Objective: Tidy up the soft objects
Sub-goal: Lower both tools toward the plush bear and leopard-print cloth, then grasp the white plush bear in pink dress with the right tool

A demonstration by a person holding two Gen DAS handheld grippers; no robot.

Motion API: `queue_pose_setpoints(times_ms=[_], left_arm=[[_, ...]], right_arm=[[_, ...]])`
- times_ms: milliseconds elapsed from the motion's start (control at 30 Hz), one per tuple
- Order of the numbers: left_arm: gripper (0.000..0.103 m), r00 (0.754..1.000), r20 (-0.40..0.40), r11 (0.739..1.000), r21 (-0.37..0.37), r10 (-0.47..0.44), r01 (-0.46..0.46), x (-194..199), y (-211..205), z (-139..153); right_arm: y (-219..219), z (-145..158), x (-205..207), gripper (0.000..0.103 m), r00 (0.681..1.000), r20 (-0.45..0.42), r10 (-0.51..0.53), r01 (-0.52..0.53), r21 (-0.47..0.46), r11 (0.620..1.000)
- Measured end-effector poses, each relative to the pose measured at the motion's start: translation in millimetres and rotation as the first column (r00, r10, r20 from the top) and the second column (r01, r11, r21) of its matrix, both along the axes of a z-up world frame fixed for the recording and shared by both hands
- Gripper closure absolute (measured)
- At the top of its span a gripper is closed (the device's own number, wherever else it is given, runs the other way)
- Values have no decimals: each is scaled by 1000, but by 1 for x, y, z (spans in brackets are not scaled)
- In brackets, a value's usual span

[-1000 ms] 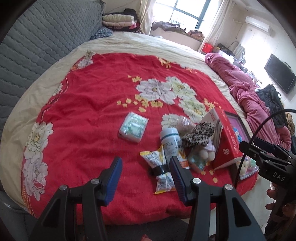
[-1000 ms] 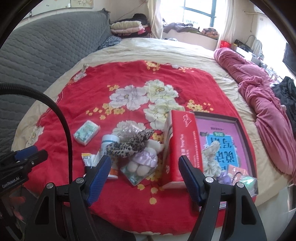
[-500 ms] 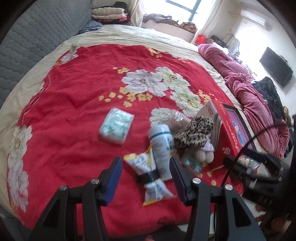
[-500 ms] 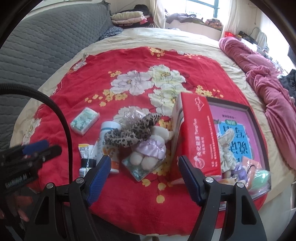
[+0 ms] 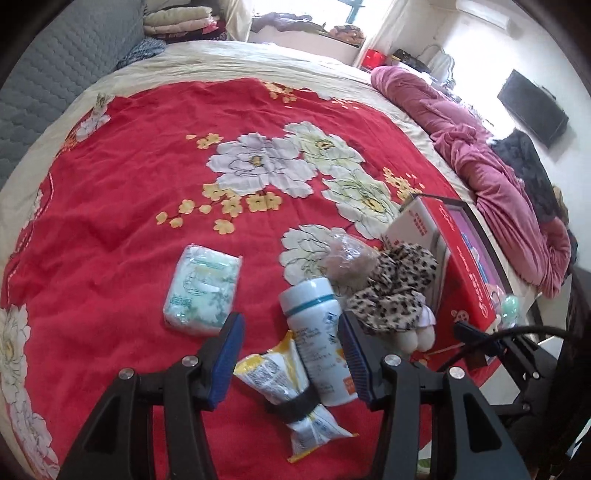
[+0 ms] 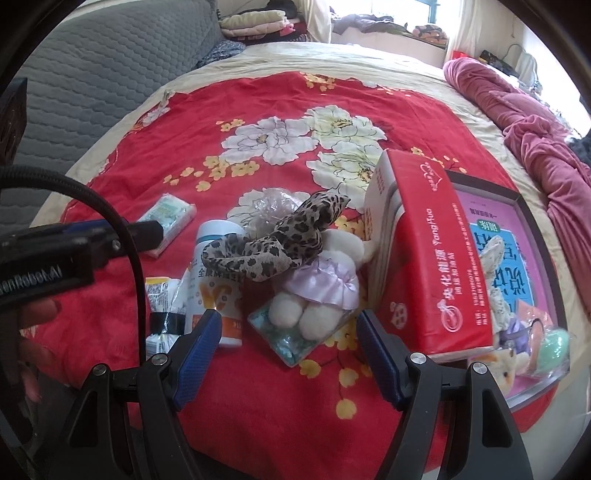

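Closer now: plush toy (image 6: pixel 325 291) before right tool (image 6: pixel 288 354)

At my 12 o'clock, a red bedspread (image 5: pixel 122 206) printed with pale flowers covers the bed. Grey quilted headboard (image 6: pixel 96 77) at 10 o'clock. Folded blankets (image 6: pixel 255 20) stacked at 11 o'clock, far end. Crumpled pink quilt (image 5: pixel 491 162) along the 2 o'clock edge. Dark flat screen (image 5: pixel 532 107) on the wall, 2 o'clock. White bottle (image 5: pixel 317 332) lying close in, 12 o'clock, touching a yellow packet (image 5: pixel 273 376).

Two tissue packs (image 5: pixel 201 291), one bottle (image 5: pixel 317 332), one scarf (image 6: pixel 280 240), two boxes (image 6: pixel 428 266)
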State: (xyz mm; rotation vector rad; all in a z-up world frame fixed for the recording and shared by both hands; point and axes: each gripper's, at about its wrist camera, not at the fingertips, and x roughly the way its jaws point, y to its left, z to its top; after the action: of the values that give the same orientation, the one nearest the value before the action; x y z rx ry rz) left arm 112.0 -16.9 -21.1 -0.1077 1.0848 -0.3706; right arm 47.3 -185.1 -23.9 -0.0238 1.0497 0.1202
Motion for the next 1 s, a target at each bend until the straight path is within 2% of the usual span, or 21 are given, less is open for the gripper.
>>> queue_pose_setpoints(times_ms=[100, 433, 767, 833, 967, 1000], left_arm=[[50, 1000, -3, 1000, 21, 4, -4, 4, 4, -5], [50, 999, 5, 999, 5, -38, 38, 8, -4, -11], [50, 988, 7, 987, -36, -155, 155, 15, -27, -16], [50, 986, 11, 986, -28, -166, 166, 17, -30, -16], [50, 983, 13, 983, -33, -181, 181, 22, -32, -15], [50, 982, 15, 982, -33, -187, 187, 23, -32, -14]], right_arm=[[-1, -1, 3, 26, 1000, 10, -12, 12, 12, 1000], [-6, -24, 16, 26, 997, -20, -69, 69, -10, 998], [8, -31, 23, 27, 997, 24, -69, 71, -71, 995], [8, -31, 22, 33, 996, 39, -80, 82, -73, 994], [7, -34, 22, 56, 993, 51, -103, 109, -135, 985], [5, -33, 21, 57, 993, 58, -106, 113, -133, 985]])
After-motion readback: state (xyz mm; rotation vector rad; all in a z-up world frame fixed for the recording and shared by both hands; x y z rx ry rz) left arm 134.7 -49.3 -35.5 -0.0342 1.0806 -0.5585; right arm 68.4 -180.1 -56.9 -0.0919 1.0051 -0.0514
